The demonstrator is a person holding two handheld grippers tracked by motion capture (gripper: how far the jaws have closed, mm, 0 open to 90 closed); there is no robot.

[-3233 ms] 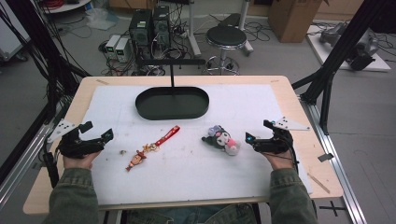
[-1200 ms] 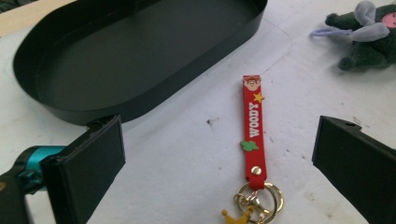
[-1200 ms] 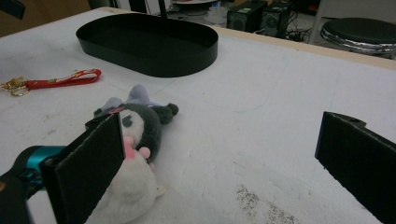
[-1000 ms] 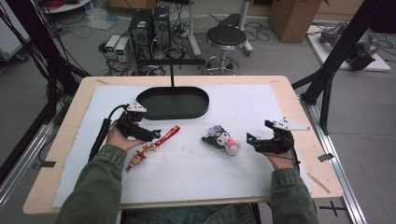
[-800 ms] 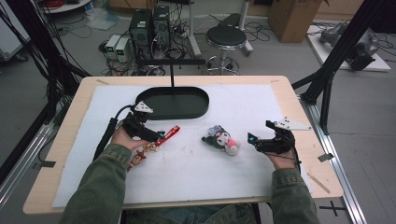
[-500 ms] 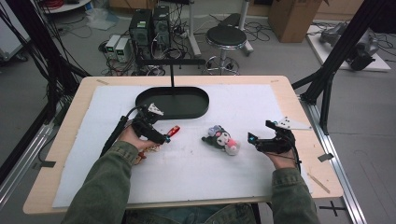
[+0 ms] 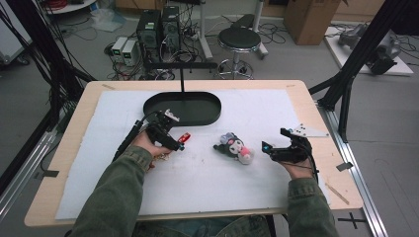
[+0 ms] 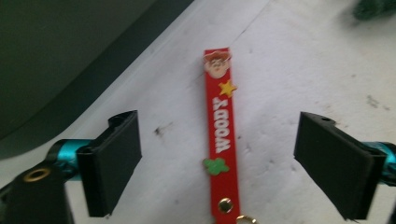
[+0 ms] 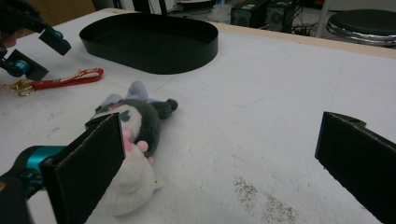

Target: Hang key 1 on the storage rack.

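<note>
Two risks stand out. The left tongs [image 8: 217, 165] straddle the red strap [image 8: 222, 130] with jaws wide, having just been closing; the pads are clear of it on both sides, nothing gripped. The strap lies flat and thin on the white worktop [image 7: 237, 187], so the pads may close above it or skid it sideways; closing on the plain band rather than near the brass ring [image 8: 245, 219] could let the weighted end swing and slip out.

Strap position: on the worktop just in front of the black oval tray [image 7: 183, 106], left of the plush toy [image 7: 234, 147]. Long axis runs away from the left hand [image 7: 148, 145]; the character-head end points ahead along the tongs, ring end nearest the camera. In the high view the free tip points right, toward the plush.

Right tongs [image 9: 224, 158]: jaws wide apart, holding nothing, one pad just beside the plush; a stray nudge could shift it.
</note>
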